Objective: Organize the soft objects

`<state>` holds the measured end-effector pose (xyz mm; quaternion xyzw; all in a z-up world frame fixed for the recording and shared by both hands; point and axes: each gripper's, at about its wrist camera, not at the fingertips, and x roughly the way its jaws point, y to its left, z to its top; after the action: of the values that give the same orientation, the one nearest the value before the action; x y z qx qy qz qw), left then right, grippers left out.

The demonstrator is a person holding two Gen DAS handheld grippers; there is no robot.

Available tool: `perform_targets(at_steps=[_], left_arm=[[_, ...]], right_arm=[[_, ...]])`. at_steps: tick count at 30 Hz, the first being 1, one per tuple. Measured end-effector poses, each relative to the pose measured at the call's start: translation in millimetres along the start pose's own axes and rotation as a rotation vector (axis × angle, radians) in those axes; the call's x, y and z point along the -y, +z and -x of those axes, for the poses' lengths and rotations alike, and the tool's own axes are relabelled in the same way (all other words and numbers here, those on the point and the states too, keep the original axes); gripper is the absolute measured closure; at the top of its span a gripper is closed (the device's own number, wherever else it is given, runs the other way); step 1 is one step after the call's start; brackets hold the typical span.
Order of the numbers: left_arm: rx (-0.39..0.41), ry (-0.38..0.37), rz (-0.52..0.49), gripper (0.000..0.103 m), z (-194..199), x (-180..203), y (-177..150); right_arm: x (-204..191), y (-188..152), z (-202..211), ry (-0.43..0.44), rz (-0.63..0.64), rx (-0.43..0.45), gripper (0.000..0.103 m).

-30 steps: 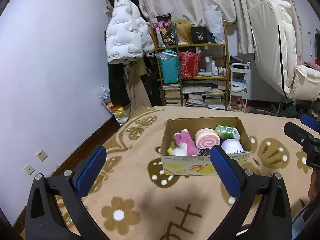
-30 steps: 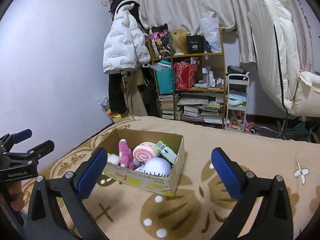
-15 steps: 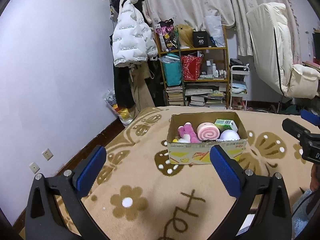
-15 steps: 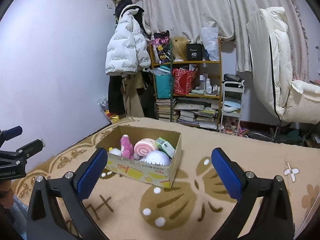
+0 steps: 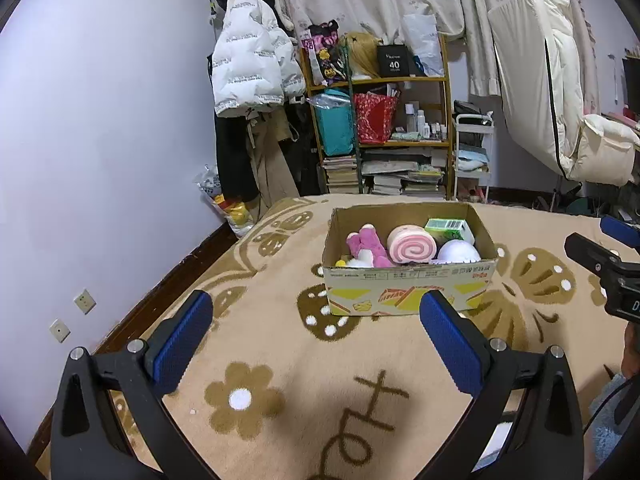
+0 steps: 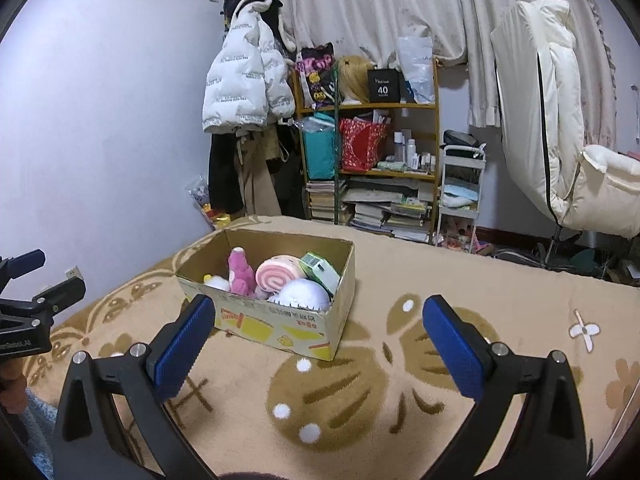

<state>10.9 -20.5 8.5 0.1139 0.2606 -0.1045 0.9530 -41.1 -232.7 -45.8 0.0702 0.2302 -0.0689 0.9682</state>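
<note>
Both your left hand-held gripper (image 5: pixel 316 334) and right hand-held gripper (image 6: pixel 316 338) gape wide, empty. Cardboard box (image 5: pixel 408 294) sits on patterned blanket (image 5: pixel 280 352), packed: pink swirl roll (image 5: pixel 412 245), pink plush (image 5: pixel 366 245).

Matt cardboard box (image 5: pixel 408 280) — fuzzy woven blanket (image 5: pixel 280 344)

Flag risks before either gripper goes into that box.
1. The toys are packed tight: the pink swirl roll presses against the white dome toy and green carton, so a grasp may catch two.
2. The cardboard box sits loose on soft blanket; a pull could drag or tip it.
3. Both grippers, left and right, are open and close together; they might collide.
</note>
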Motion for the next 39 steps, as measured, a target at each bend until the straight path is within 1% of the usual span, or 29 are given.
perform_targets(at_steps=[8,15,25,29,33,39], left_arm=[[-0.02,-0.015,0.015,0.001,-10.4,-3.0,-0.4],[-0.028,-0.038,-0.003,0.001,-12.5,0.4,-0.6],[-0.009,-0.021,-0.019,0.001,-7.1,7.9,-2.9],[-0.006,-0.034,-0.03,0.001,-5.5,10.0,-2.4],[-0.003,-0.03,-0.048,0.001,-5.4,14.6,-3.7],[-0.009,-0.034,-0.05,0.001,-5.7,15.4,-4.9]], right_arm=[[0.1,4.4,-6.6,-0.008,-0.003,-0.008,0.0],[0.6,3.6,-8.5,-0.009,-0.003,-0.008,0.0],[-0.1,0.9,-10.0,-0.012,-0.004,-0.005,0.0],[-1.6,0.7,-10.2,-0.014,-0.003,-0.007,0.0],[-2.3,-0.4,-10.5,-0.015,-0.003,-0.006,0.0],[-5.6,-1.9,-10.2,-0.016,-0.001,0.0,0.0]])
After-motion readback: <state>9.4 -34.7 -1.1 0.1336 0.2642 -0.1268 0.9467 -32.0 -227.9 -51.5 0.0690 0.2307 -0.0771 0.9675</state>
